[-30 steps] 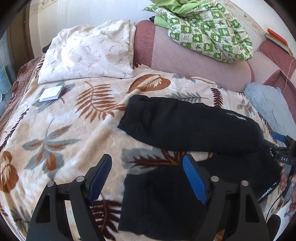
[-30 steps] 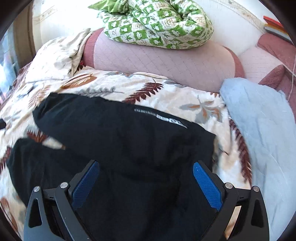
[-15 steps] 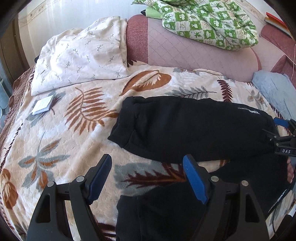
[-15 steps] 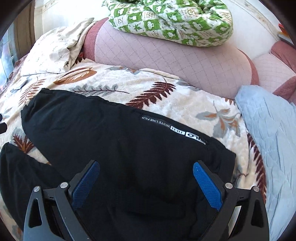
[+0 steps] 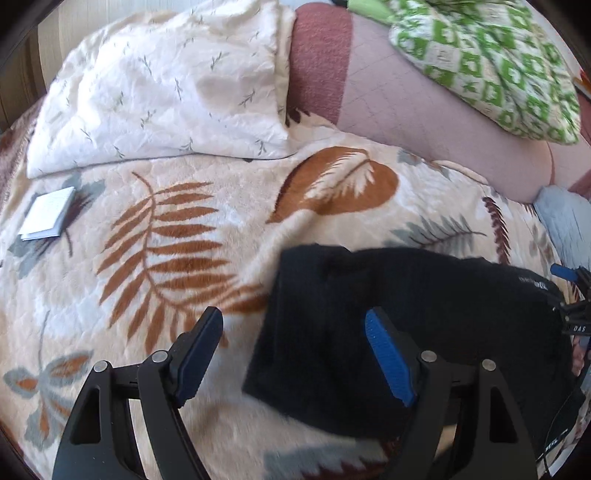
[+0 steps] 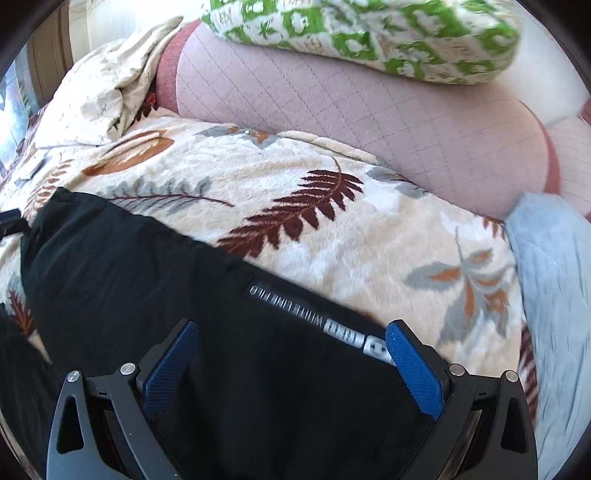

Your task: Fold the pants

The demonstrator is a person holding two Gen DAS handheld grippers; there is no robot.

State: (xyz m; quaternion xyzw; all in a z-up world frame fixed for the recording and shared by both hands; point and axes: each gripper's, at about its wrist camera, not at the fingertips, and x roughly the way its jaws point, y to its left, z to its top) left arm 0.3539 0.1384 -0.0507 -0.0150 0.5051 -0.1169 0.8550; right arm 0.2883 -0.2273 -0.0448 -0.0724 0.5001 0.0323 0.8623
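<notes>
A cream blanket [image 5: 229,206] with rust, brown and grey leaf prints covers the bed. On its far left lies a white pillow [image 5: 162,88] sprigged with small grey twigs, its near edge resting on the blanket. Near the pillow's left corner, a small white booklet [image 5: 46,214] lies flat on the blanket. Right of the pillow, a quilted pink bolster [image 6: 369,107] with a darker red end runs along the far edge. A green-and-white patterned quilt [image 6: 369,33] is heaped on top of it. At the right, a pale blue cloth [image 6: 554,280] lies over the blanket's edge.
</notes>
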